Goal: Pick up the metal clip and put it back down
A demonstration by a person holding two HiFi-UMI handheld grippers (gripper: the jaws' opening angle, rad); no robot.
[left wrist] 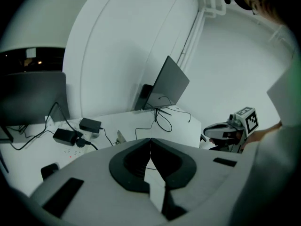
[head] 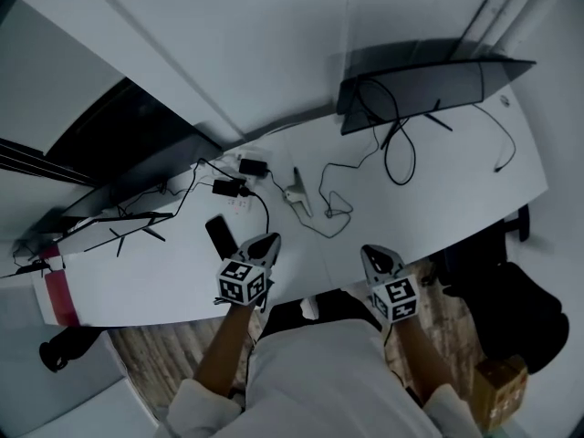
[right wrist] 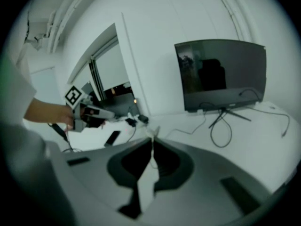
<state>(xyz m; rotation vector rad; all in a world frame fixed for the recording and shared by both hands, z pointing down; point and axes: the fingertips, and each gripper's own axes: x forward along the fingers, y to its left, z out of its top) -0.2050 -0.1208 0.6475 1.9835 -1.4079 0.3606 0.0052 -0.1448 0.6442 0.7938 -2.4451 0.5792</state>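
The metal clip (head: 297, 194) is a small pale piece that lies on the white desk (head: 447, 208) near its middle, among thin cables. It also shows in the left gripper view as the clip (left wrist: 121, 136), and just past the jaw tips in the right gripper view as the clip (right wrist: 153, 132). My left gripper (head: 265, 242) hovers at the desk's near edge, below and left of the clip, jaws shut and empty. My right gripper (head: 374, 254) hangs at the same edge, to the clip's lower right, also shut with nothing in it. Both stand apart from the clip.
A dark phone (head: 219, 235) lies close to the left gripper. A power strip (head: 239, 203) with black adapters (head: 253, 166) sits left of the clip. Two monitors (head: 429, 85) (head: 119, 167) stand at the back, with a cable loop (head: 400, 158) under the right one.
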